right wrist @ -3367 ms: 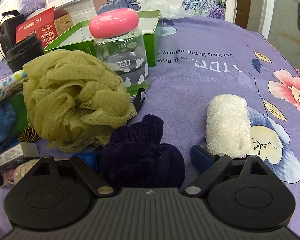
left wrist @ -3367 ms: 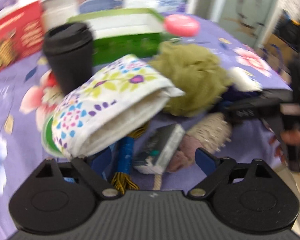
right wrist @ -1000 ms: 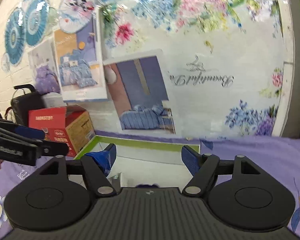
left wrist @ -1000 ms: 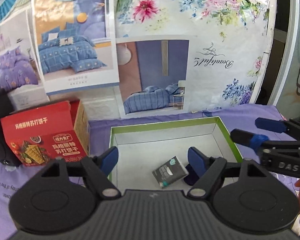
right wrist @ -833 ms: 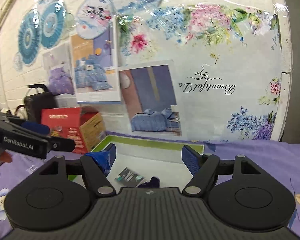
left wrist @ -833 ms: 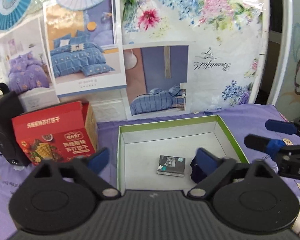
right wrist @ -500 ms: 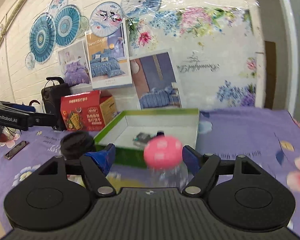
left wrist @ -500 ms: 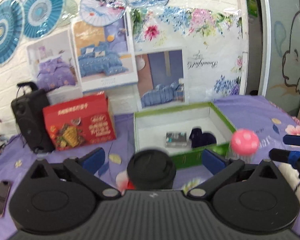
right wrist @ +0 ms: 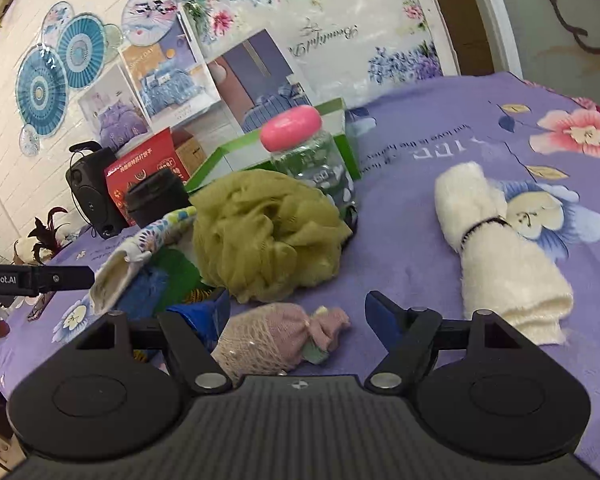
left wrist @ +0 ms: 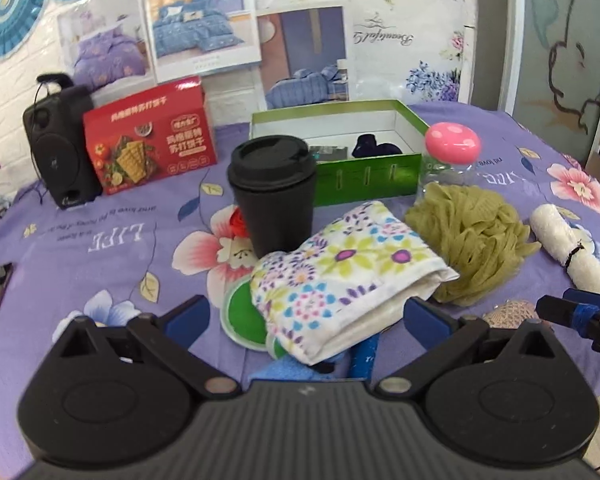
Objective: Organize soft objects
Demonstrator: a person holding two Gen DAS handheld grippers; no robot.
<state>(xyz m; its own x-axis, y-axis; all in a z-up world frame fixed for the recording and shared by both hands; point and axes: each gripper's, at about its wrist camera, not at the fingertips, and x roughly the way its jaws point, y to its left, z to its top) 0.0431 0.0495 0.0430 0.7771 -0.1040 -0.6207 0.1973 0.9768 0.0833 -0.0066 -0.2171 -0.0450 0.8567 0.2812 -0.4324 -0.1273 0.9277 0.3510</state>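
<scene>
Bright, even light; fisheye-bowed edges

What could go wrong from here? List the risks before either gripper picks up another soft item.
1. The green mesh loofah rests against the pink-lidded glass jar; pulling it away might tip the jar.
2. The floral towel lies right beside the black lidded cup and over other items, so lifting it could knock the cup or drag things along.
3. The pink net pouch is loose and floppy; the right gripper may pinch only netting.

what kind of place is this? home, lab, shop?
Probably a bedding shop or showroom used for recording, not a home. Bedding-set posters and paper fans cover the wall, and the table wears a purple floral bedsheet. Hard to be certain.
</scene>
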